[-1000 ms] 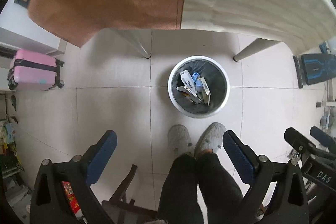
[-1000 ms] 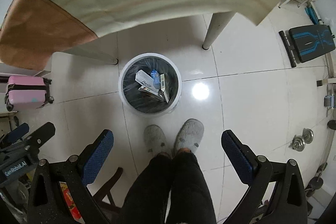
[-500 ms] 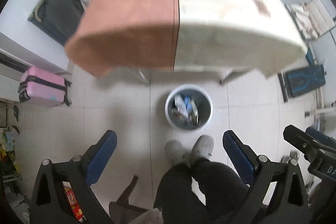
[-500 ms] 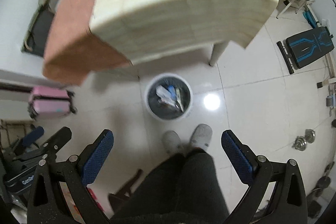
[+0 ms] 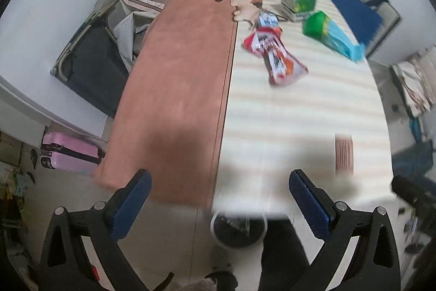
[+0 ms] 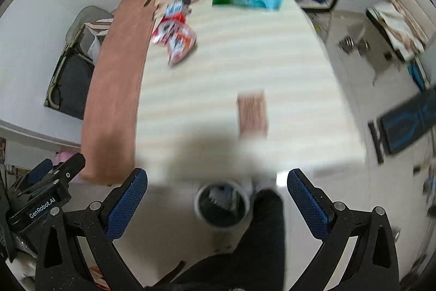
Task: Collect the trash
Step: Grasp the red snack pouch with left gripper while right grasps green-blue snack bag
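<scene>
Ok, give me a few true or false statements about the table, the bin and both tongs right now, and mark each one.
1. Both tongs, left and right, are open and hold nothing. True.
2. The bin stands on the table. False: it stands on the floor by the near edge of the table.
3. A red wrapper lies on the table. True.
4. The green box is in the bin. False: it is on the table.
</scene>
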A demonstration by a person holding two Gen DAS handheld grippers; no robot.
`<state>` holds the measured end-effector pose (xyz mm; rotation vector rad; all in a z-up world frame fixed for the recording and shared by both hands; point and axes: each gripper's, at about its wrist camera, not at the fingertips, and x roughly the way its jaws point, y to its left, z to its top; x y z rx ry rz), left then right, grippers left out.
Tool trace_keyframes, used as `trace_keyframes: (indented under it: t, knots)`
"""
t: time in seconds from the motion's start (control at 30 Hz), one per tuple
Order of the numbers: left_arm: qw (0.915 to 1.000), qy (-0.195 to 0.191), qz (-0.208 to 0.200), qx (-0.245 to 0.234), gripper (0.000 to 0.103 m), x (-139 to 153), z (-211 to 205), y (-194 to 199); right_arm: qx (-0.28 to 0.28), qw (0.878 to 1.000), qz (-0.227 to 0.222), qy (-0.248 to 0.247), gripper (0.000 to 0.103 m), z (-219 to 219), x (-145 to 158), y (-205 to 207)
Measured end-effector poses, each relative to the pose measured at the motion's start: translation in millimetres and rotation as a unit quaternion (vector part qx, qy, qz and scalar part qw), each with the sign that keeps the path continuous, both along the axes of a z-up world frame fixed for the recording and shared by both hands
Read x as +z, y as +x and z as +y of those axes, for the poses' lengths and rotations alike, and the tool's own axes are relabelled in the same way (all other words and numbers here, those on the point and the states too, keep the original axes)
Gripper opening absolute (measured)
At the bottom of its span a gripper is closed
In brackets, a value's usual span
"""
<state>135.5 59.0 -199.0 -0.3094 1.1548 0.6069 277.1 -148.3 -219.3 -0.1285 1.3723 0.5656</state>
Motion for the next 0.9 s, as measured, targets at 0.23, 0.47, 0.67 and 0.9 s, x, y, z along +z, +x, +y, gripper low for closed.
trace_keyframes:
  t: [0.23, 0.47, 0.67, 0.9]
  knots:
    - [0.9944, -0.021, 0.056, 0.087, 0.103, -28, 31, 134, 0.093, 0.993, -0.018, -0.072, 0.103, 69, -34, 192]
    - [0.9842, -0.034, 0.085, 0.152, 0.103, -66, 62, 224, 0.239, 0.96, -0.029, -0.145, 0.103, 160, -94, 299]
    - [0.978, -0.048, 0.106, 0.173, 0.103, -92, 77, 253, 0.322, 0.93, -0.014, -0.174, 0.103, 208, -151, 336]
    - [0.9708, -0.093, 0.104, 0.195, 0.103, -110, 88, 242, 0.293, 0.939, 0.02, -0.178, 0.096, 215, -184, 342]
